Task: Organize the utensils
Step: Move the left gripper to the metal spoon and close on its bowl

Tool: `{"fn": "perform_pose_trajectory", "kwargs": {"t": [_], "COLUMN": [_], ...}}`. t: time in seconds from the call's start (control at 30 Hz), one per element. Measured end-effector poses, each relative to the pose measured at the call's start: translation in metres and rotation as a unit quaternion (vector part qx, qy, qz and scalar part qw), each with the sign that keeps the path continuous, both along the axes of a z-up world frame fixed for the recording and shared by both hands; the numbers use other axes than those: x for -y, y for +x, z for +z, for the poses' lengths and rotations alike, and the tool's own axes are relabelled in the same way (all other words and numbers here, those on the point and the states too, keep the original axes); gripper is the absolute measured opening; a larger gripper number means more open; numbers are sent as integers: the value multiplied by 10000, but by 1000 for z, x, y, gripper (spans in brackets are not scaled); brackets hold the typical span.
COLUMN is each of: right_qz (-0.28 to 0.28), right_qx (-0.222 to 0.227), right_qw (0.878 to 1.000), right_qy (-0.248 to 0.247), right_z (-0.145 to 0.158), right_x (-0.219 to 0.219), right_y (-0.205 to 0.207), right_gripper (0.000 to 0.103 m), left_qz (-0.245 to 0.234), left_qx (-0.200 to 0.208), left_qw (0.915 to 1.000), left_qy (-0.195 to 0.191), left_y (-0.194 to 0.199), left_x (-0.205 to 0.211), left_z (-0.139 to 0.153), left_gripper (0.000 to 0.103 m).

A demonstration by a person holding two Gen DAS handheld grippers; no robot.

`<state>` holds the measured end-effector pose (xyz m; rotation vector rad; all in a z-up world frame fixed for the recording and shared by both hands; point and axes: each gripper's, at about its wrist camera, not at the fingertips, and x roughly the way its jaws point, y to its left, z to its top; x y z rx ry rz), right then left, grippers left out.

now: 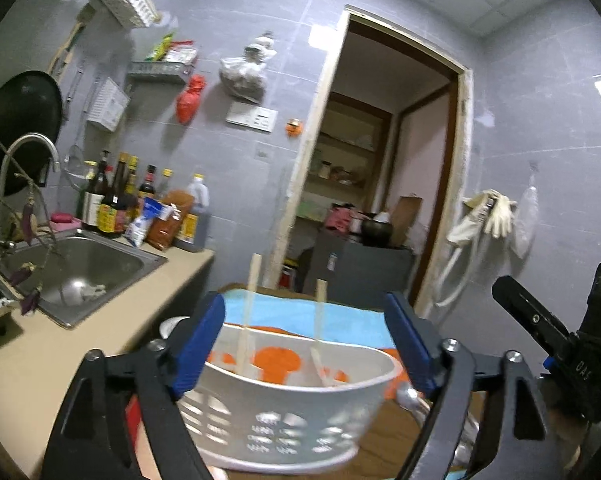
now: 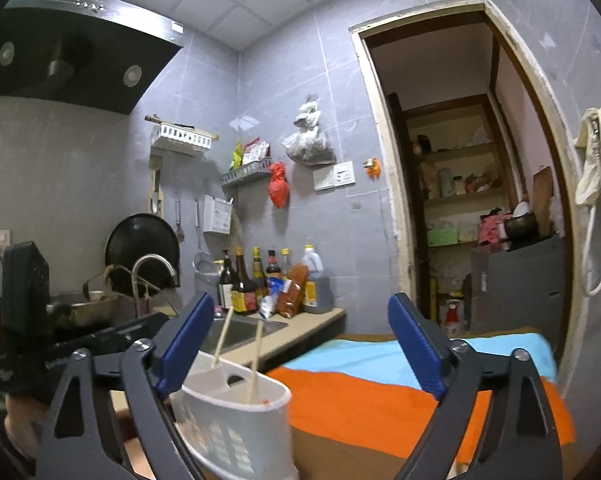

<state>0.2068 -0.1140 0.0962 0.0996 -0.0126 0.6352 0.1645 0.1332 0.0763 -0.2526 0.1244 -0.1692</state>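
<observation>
A white perforated utensil holder [image 1: 288, 408] stands on a table covered by an orange and blue cloth [image 1: 300, 316]. Two wooden chopsticks [image 1: 251, 312] stand upright in it. My left gripper [image 1: 308, 344] is open, its blue pads on either side of the holder's rim, and holds nothing. A metal spoon [image 1: 406, 394] lies just right of the holder. In the right wrist view the holder [image 2: 236, 420] with the chopsticks [image 2: 256, 360] sits by my left finger. My right gripper [image 2: 304, 348] is open and empty above the cloth [image 2: 380, 400].
A beige counter [image 1: 40, 360] with a steel sink [image 1: 72, 272] and tap runs on the left. Sauce bottles [image 1: 116, 204] stand at its back. An open doorway [image 1: 380, 180] lies ahead. The other gripper's body [image 1: 560, 340] shows at the right edge.
</observation>
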Motion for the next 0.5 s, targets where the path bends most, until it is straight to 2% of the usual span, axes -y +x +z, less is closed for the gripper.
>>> {"fn": "perform_pose_trajectory", "kwargs": {"t": [0.07, 0.13, 0.3, 0.5], "right_qz": [-80, -190, -437, -769], "right_qx": [-32, -67, -100, -320], "right_qw": [10000, 9998, 9985, 9946], "right_qy": [-30, -53, -317, -620], "right_z": [1, 1, 1, -7], "right_x": [16, 35, 66, 95], "right_y": [-7, -15, -29, -31], "right_gripper": [101, 103, 103, 103], "left_qz": [-98, -184, -477, -987], "left_qx": [-24, -21, -43, -330], "left_qw": [9999, 9997, 9982, 9932], "left_qy": [59, 130, 355, 515], "left_y": [-5, -9, -15, -5], "left_x": [12, 25, 53, 88], "left_z": [1, 2, 2, -11], "left_gripper": [91, 96, 98, 98]}}
